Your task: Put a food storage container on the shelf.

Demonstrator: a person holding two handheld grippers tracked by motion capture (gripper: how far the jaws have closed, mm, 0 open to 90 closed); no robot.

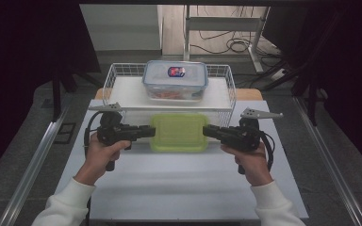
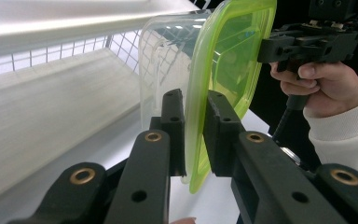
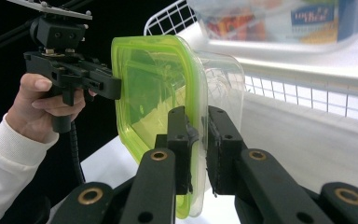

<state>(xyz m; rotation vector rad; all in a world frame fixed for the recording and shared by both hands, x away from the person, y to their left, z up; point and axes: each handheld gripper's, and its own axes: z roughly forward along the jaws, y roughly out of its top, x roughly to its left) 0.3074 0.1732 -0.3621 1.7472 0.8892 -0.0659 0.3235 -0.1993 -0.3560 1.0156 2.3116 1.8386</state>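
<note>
The person holds a clear box with a green lid (image 1: pixel 178 132) between the two grippers, just in front of the wire basket (image 1: pixel 229 82) on the white table (image 1: pixel 179 183). The left gripper (image 1: pixel 152 131) is clamped on the lid's left rim, its pads (image 2: pixel 173 122) pinching the green edge. The right gripper (image 1: pixel 206 131) is clamped on the opposite rim in the same way. In the basket sits a second box with a blue-rimmed lid (image 1: pixel 175 79).

Left gripper (image 1: pixel 152 131) levelled toward 3 o'clock, right gripper (image 1: pixel 206 131) toward 9 o'clock, jaws nearly closed; both fists clenched beneath, white sleeves at 6 o'clock.
</note>
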